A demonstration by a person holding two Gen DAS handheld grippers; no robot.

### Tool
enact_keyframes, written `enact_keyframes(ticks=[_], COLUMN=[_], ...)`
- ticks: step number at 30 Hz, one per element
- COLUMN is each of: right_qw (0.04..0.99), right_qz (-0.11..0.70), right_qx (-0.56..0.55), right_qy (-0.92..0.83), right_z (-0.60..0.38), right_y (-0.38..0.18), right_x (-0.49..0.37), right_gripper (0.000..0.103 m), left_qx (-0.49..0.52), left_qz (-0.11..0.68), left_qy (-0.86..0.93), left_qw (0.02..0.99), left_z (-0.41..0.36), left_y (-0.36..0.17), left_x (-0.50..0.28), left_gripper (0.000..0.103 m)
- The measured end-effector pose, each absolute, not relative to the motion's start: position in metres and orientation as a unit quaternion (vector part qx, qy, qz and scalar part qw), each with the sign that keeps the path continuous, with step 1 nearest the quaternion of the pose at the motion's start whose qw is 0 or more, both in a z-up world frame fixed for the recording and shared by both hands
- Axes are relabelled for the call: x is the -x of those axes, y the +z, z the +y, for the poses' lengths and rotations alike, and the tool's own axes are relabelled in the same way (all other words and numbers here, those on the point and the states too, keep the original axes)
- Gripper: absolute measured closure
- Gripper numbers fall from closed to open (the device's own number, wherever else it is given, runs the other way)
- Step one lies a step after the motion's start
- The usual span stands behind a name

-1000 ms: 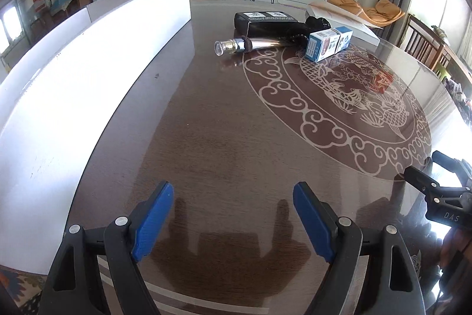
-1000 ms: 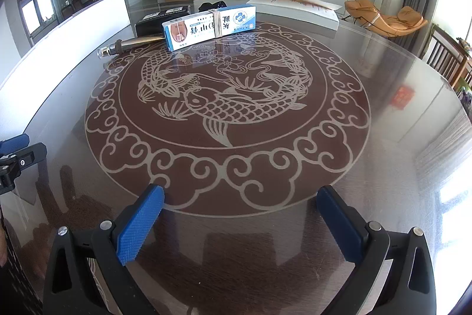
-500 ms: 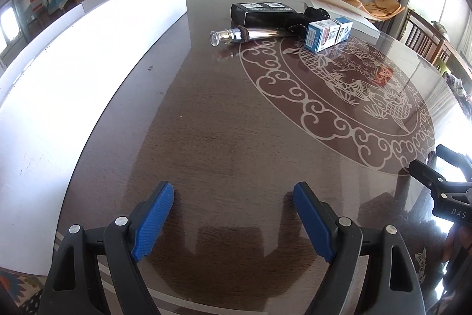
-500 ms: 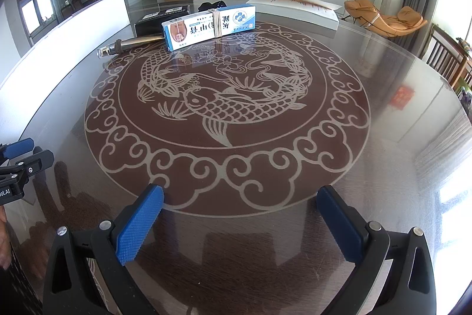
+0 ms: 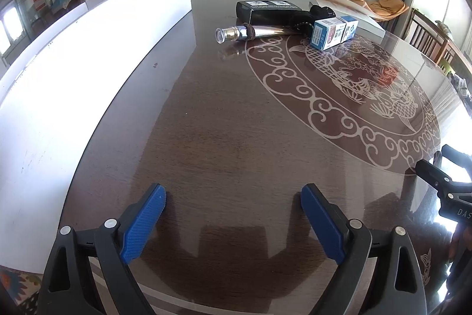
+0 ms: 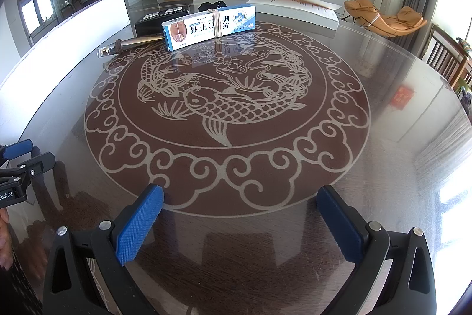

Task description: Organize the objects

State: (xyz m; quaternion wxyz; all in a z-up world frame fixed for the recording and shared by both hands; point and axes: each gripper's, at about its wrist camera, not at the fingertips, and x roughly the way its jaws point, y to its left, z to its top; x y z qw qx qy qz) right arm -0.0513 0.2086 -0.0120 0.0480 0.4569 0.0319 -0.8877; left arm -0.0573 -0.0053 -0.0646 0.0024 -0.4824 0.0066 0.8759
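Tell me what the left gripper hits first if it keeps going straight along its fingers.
Most likely the bare table top: the left gripper, jaws opening with nothing between them, points down at it. The tube lies much farther ahead.

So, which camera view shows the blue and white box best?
The right wrist view: the blue and white box shows its whole long printed side and the rubber bands around it. The left wrist view shows the box mainly end-on, foreshortened, so little print is visible.

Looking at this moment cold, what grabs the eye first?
The pale carp medallion inlaid across the glossy table. At its far rim lies a cluster: a blue-and-white carton, a silver tube and a black box. Both grippers hover empty at the near edge.
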Motion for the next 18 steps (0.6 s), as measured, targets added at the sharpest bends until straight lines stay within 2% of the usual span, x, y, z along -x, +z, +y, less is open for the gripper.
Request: enact_keyframes(ticks=[2,18], right_qw=[0.048,0.048], right_qz=[0.032,0.032], right_qx=[-0.457,-0.457], right_qy=[-0.888,-0.888], right_z=[0.2084,0.2085], right_y=[-0.0123,-0.0122], right_x=[0.0514,0.0514], right_gripper=[0.0,0.0], left_qx=[0.485,0.477], left_qz=[0.003,0.003], left_qy=[0.875,0.879], left_qw=[-0.003,-0.004], left_z=[-0.0076,-0.0084], left_y=[-0.0663,-0.0679], left_x=[0.0578,0.056], left_gripper=[0.0,0.0])
